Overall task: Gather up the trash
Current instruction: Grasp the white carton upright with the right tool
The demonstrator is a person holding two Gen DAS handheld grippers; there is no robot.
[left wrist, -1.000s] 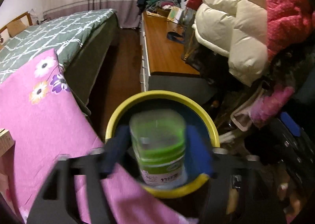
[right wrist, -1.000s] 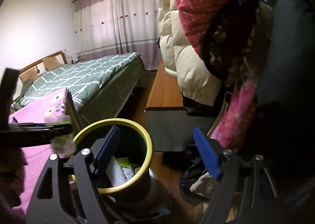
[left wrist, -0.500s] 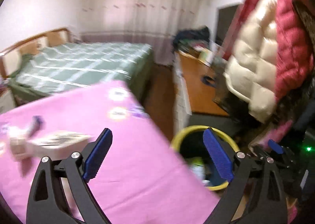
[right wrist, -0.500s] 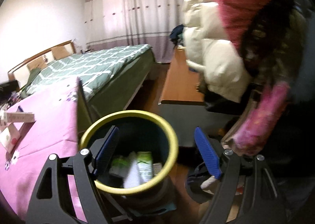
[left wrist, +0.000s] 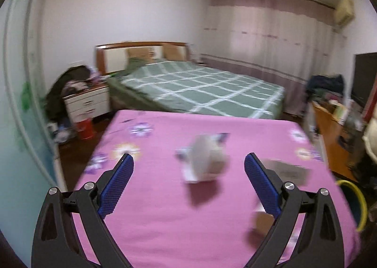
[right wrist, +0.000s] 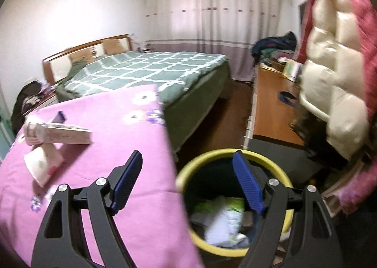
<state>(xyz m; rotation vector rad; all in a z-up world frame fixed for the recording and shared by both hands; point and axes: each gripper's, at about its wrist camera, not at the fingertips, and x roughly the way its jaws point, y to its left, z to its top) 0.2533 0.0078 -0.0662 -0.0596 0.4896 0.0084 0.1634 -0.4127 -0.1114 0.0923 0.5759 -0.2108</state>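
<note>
No lettering is reading clearly anywhere, the blur smearing every label. The left gripper (left wrist: pixel 188 173) is hanging wide and empty over the pink cloth (left wrist: pixel 165 220), jaws having just been opening, after a second ago holding a green-lidded jar above the bin (right wrist: pixel 235 157). A pale blurred thing (left wrist: pixel 205 161), perhaps crumpled paper, is lying ahead of it. The right gripper (right wrist: pixel 188 173) is standing wide and empty, straddling cloth edge and bin, where trash (right wrist: pixel 223 218) is lying. A long box (right wrist: pixel 63 134) is resting on the cloth.
</note>
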